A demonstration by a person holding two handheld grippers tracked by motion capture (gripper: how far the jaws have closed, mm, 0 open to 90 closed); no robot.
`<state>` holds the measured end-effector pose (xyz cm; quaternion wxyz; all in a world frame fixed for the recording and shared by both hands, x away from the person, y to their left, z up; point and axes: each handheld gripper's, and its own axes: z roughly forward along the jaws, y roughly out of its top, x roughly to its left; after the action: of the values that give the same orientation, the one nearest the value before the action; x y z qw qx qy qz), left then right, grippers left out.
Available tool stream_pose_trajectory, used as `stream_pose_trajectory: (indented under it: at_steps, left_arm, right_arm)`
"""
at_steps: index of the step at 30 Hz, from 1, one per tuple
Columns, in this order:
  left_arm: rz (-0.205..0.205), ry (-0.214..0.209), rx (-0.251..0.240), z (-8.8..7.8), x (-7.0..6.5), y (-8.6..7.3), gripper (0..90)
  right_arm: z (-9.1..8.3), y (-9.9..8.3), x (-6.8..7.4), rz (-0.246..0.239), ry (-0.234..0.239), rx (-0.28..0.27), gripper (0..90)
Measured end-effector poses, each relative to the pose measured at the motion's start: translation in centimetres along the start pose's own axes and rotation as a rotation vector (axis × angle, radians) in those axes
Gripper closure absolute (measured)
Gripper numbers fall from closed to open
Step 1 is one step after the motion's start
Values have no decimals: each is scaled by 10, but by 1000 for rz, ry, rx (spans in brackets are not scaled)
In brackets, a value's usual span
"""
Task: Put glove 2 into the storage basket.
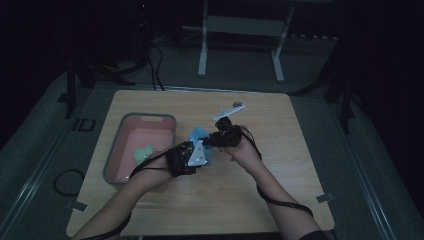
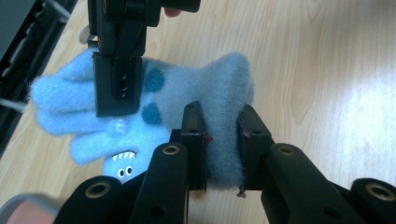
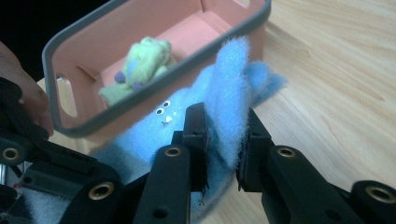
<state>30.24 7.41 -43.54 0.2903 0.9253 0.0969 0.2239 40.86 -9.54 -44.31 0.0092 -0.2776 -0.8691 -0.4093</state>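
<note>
Two hand-held grippers hold one blue glove (image 1: pixel 200 136) above the table (image 1: pixel 280 190), just right of the pink bin (image 1: pixel 120 150). The left hand-held gripper (image 2: pixel 223 140) is clenched on the glove's cuff, fleece bunched between its pads. The right hand-held gripper (image 3: pixel 224 140) is clenched on a fold of the glove at the finger end. The glove hangs between them, clear of the table, with its printed face toward the bin. A green glove (image 3: pixel 140 65) already lies inside the bin. The step in hand appears to be carrying the blue glove over to join it. To do this well, both grips should stay firm and level while the hands travel together, so the fleece neither stretches nor slips; the glove should pass above the grey rim (image 3: pixel 154 88) before either gripper lets go, and be released low over the bin floor.
</note>
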Motion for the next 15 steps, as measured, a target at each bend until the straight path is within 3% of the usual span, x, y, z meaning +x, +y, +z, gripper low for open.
stream_pose_trajectory:
  at_steps: [5,9,15]
  left_arm:
    - [-3,8,10,-7,2,-5,769]
    - [-39,23,25,-18,6,-16,769]
    - [-43,34,43,-28,7,-27,769]
  right_arm:
    - [6,11,9,-22,2,10,770]
    - [15,24,19,-49,7,13,770]
    - [25,33,27,-62,26,20,771]
